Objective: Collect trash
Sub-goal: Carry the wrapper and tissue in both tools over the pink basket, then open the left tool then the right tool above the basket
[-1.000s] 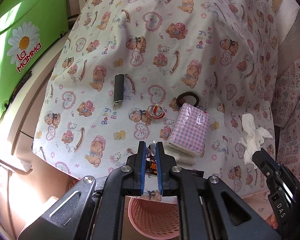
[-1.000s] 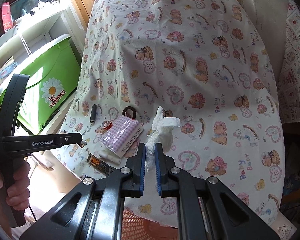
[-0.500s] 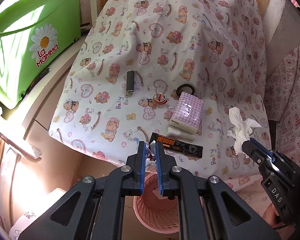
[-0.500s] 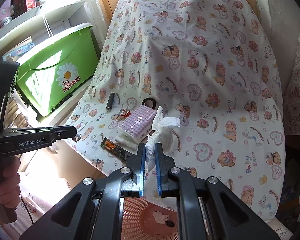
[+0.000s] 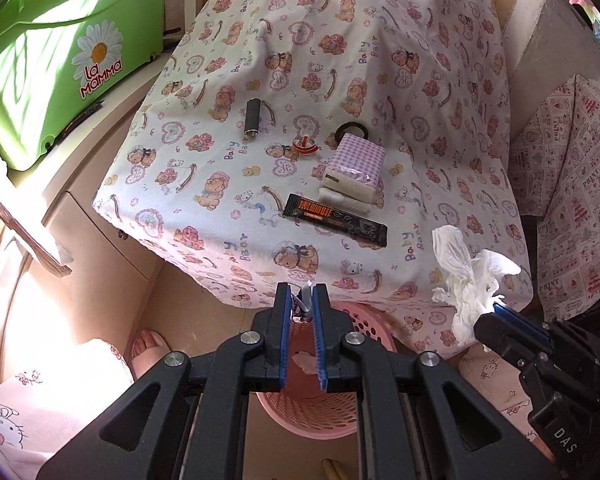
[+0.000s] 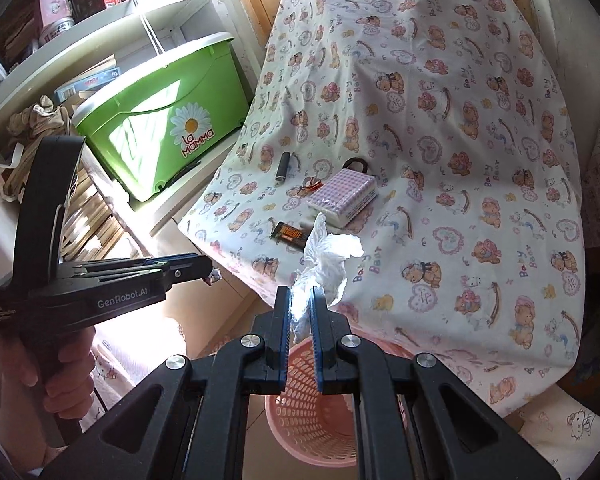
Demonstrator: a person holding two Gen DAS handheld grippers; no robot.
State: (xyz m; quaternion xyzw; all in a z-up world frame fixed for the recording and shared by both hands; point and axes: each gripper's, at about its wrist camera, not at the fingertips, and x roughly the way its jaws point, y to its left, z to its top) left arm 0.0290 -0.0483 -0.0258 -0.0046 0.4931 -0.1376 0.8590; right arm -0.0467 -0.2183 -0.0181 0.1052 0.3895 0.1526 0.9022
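pink basket [image 5: 312,416] on floor, one pale scrap [image 5: 306,362] inside, perhaps tissue

Home bedroom — teddy-print bedsheet [image 5: 340,60]

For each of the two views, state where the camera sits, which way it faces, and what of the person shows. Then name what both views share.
Left wrist: sits on the left gripper, faces down past the table edge to the pink basket; a small scrap is pinched; a foot shows.
Right wrist: sits on the right gripper, faces down across the table; it clamps the white tissue; a hand holds the left gripper.
Shared: basket, tissue, black sachet, purple tissue pack, green box.
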